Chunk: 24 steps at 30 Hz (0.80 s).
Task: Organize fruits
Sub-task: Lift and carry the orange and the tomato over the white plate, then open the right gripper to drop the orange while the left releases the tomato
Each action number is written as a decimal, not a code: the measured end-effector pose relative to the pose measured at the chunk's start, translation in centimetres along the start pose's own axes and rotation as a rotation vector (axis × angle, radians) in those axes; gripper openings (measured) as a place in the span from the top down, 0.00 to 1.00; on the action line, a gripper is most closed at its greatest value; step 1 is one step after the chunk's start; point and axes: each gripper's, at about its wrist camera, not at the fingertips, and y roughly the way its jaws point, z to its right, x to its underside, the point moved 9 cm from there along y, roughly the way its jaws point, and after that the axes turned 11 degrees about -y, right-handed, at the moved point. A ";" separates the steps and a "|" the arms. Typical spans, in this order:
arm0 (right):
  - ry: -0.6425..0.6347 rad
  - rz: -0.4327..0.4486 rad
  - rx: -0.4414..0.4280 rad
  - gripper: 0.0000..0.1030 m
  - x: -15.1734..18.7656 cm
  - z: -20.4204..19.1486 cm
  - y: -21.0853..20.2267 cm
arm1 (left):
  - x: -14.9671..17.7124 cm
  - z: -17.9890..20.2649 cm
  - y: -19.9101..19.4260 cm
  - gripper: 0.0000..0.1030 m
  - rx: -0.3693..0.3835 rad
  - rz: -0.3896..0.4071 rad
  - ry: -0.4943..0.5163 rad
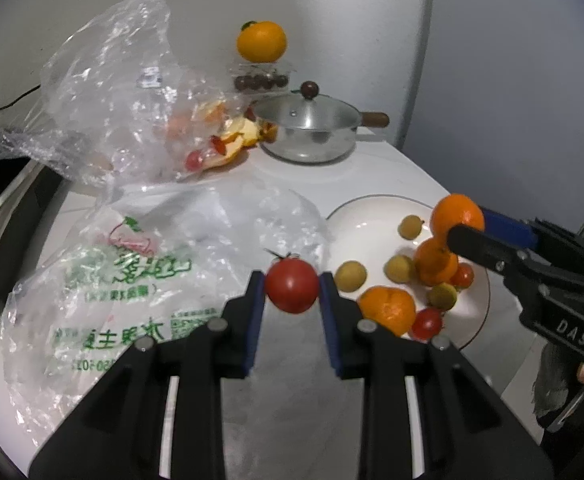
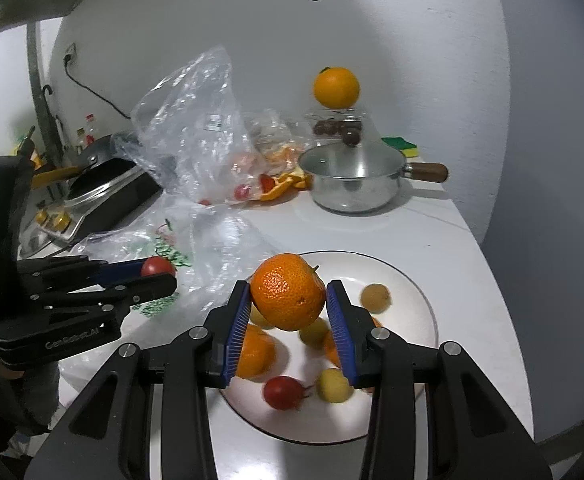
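Plate (image 2: 419,292) near rim hidden behind claw; bagged fruit (image 1: 196,158) blurred through plastic.

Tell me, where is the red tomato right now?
The red tomato sits clamped in the left gripper, held above the printed plastic bag, just left of the white plate. The right wrist view shows it far left.

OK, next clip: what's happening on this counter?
A person holds a gripper in each hand, sorting fruit. The left gripper is shut on a small red tomato over the plastic bags; the right gripper holds a mandarin above the white plate, which already carries several other fruits.
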 end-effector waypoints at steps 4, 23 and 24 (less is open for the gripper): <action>0.015 0.003 0.012 0.60 0.4 1.2 -0.2 | 0.0 1.1 0.3 0.73 0.008 -0.005 0.016; 0.080 -0.015 0.024 0.60 2.2 5.7 0.4 | -0.6 5.2 3.8 0.73 0.039 -0.037 0.073; 0.083 -0.014 0.018 0.60 2.2 5.8 0.6 | -0.7 5.3 4.1 0.73 0.040 -0.039 0.070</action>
